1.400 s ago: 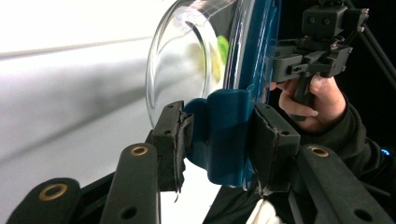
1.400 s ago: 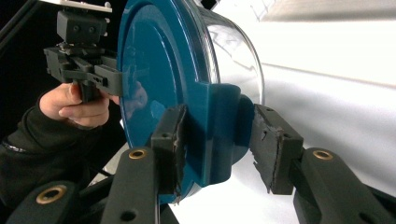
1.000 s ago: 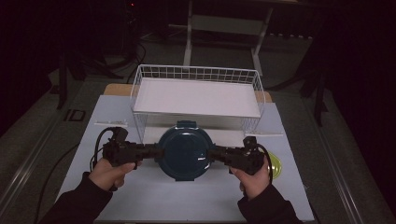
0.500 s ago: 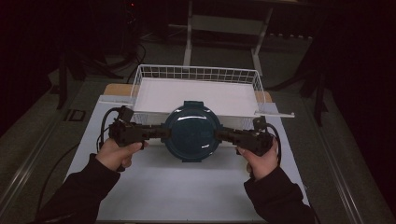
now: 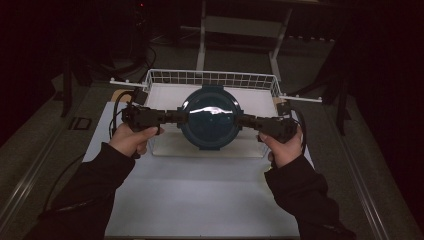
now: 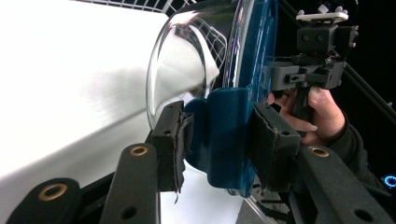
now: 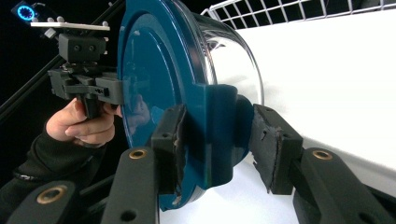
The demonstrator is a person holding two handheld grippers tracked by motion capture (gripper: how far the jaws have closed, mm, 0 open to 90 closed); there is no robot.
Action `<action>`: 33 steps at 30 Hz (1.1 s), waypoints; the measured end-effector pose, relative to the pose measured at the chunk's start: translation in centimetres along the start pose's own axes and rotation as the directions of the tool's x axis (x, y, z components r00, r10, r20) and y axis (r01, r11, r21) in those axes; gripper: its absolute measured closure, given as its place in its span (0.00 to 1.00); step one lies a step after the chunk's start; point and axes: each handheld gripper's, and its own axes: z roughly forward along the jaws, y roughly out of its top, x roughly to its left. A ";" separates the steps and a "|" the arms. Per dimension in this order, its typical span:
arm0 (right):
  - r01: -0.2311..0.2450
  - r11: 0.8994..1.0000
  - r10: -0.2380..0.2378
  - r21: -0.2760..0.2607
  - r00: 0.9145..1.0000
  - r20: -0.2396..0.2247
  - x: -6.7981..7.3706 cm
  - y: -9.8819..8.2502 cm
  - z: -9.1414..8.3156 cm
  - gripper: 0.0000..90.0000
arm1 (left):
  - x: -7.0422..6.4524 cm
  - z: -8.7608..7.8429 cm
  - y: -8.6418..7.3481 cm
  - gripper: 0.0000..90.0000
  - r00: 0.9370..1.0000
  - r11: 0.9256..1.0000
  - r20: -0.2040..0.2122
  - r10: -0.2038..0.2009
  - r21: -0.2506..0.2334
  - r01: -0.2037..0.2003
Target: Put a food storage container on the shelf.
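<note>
A round dark-blue lidded container [image 5: 210, 117] hangs between the two grippers, above the front edge of the white wire basket [image 5: 225, 79] on the white table [image 5: 200, 200]. It is tipped so its blue lid faces the person and its clear glass bowl [image 6: 187, 60] faces the basket. The left gripper [image 5: 172, 116] clamps the blue side tab [image 6: 224, 135] at the container's left, both pads pressed to it, jaws part-way closed. The right gripper [image 5: 247, 121] grasps the opposite tab [image 7: 217, 130]; its near pad presses firmly, while the far pad appears to touch, though that contact is hard to confirm.
</note>
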 end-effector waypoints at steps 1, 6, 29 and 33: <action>-0.009 1.000 0.009 -0.001 1.000 -0.002 -0.4 0.5 0.1 0.63 | 0.1 0.2 0.3 0.64 1.000 1.000 -0.001 -0.008 -0.002 0.008; -0.038 0.999 0.039 -0.018 0.999 0.005 -1.6 1.6 0.1 0.63 | 0.9 1.3 1.6 0.64 1.000 1.000 -0.008 -0.020 -0.001 0.020; -0.111 0.993 0.116 -0.040 0.977 0.181 -3.5 4.5 2.3 0.73 | 5.1 3.3 4.4 0.59 0.977 0.978 -0.014 -0.211 -0.007 0.211; -0.107 0.994 0.112 -0.035 0.970 0.215 -3.7 4.8 2.9 0.71 | 6.0 3.5 4.6 0.57 0.972 0.972 -0.035 -0.233 0.006 0.234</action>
